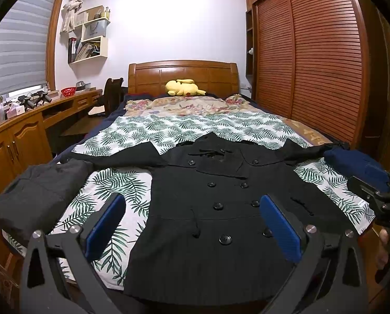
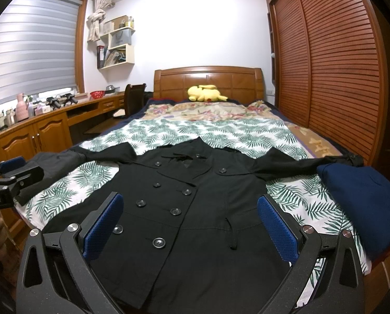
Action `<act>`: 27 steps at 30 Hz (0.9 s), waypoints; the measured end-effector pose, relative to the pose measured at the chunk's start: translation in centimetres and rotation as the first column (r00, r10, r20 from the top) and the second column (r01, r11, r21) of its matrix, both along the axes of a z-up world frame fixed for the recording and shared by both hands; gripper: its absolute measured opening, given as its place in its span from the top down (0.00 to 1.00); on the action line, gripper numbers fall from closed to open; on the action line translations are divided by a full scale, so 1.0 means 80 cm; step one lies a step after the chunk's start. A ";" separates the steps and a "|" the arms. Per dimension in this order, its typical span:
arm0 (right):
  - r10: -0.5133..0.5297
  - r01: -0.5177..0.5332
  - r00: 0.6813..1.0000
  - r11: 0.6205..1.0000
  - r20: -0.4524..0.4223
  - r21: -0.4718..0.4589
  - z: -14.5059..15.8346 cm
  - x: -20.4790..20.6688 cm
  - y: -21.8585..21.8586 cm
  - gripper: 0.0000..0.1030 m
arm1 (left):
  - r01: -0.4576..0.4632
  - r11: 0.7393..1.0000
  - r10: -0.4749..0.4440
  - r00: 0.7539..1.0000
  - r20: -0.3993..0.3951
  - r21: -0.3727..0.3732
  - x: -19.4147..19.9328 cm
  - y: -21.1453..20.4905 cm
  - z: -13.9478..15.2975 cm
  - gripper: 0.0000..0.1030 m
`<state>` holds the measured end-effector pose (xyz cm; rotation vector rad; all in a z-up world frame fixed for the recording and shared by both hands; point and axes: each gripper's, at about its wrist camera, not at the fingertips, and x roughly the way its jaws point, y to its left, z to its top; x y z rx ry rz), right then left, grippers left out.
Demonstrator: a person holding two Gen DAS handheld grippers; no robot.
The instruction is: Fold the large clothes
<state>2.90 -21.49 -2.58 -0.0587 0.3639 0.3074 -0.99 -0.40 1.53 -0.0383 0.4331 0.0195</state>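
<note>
One black double-breasted coat (image 1: 210,209) spread face-up on the leaf-print sheet (image 1: 111,183) at the foot of the bed, sleeves out to both sides, hem toward the cameras. No fold made yet, by the look of it; whole garment left to do. Left gripper (image 1: 192,225) and right gripper (image 2: 189,225) both spread wide above the hem, grasping nothing. Dark grey folded garment (image 1: 38,193) at left, navy folded garment (image 2: 362,204) at right, seemingly finished. Hem edge cut off below; sleeve ends partly hidden by those piles.

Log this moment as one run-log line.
stage: pre-fold | coat: flat on bed, sleeves spread, buttoned | left gripper: open, empty | right gripper: open, empty | folded navy garment: right edge
</note>
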 end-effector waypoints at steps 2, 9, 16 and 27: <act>0.000 0.000 1.000 1.000 0.000 0.000 -0.003 0.001 -0.003 0.00 | 0.000 1.000 0.000 1.000 0.003 0.001 0.000 -0.001 0.001 0.00; 0.000 0.000 1.000 1.000 0.000 0.001 -0.002 0.001 -0.002 0.00 | 0.002 1.000 -0.002 1.000 0.005 -0.001 -0.003 0.000 0.001 0.00; 0.000 0.000 1.000 1.000 -0.001 0.001 0.000 0.001 -0.002 0.00 | 0.000 1.000 0.000 1.000 0.006 0.003 -0.003 -0.002 0.002 0.00; 0.038 -0.039 0.999 0.999 -0.033 -0.006 0.002 0.002 0.016 0.00 | -0.007 1.000 0.007 1.000 -0.017 0.016 0.017 0.004 -0.005 0.00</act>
